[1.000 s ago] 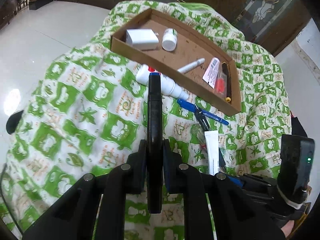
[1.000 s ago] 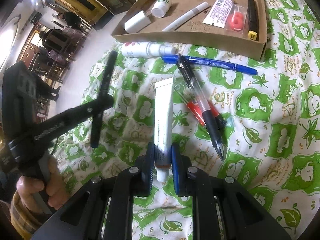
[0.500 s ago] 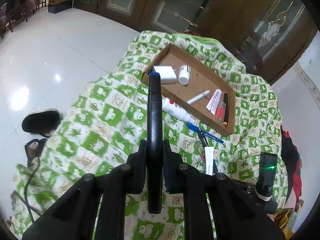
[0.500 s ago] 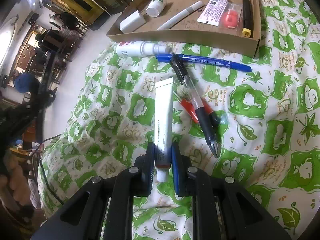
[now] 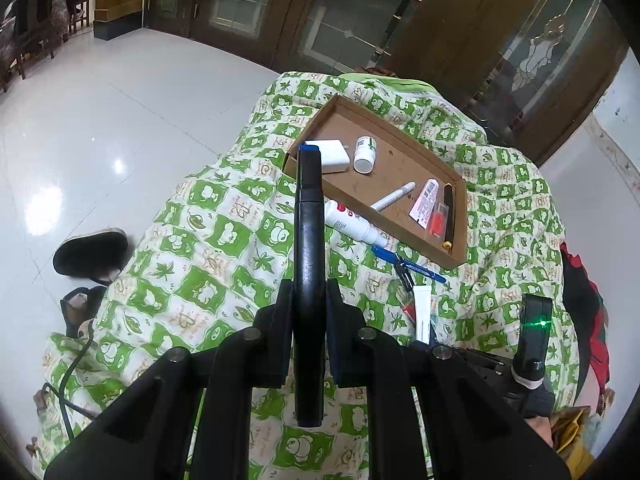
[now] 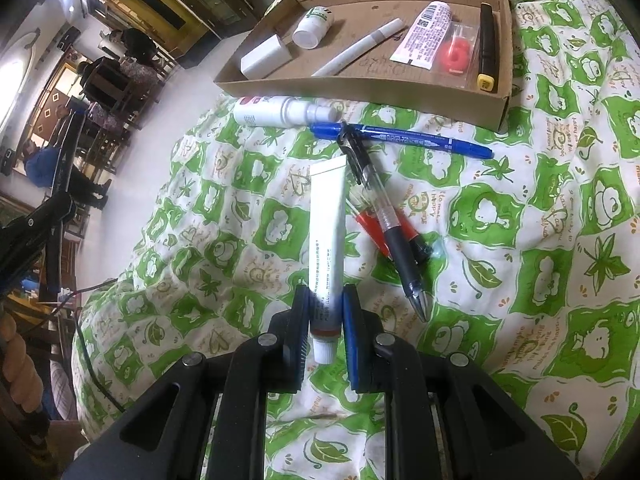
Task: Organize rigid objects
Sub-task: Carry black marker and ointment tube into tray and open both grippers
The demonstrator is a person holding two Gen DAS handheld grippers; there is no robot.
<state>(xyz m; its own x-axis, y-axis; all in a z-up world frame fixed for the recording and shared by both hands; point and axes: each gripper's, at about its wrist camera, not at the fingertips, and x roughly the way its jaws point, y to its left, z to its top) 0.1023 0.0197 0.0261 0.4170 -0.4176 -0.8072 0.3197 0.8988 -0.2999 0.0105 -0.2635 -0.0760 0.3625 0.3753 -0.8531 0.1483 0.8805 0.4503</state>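
Left tool (image 5: 308,312) clenched on black marker (image 5: 308,240), held up over the green-patterned cloth (image 5: 224,240); cardboard tray (image 5: 460,216) ahead & right of its tip. Right tool (image 6: 325,320) clenched on white tube (image 6: 328,232) lying on cloth, pens just right of it.

Both views are evenly lit by soft indoor daylight, with faint shadows under the things on the green cloth (image 6: 500,220). The glossy white floor (image 5: 100,140) carries bright glare spots. A window (image 6: 16,68) at the left edge blows out white. Fisheye bending curves the edges, and the corners fall black. Focus is sharp throughout.
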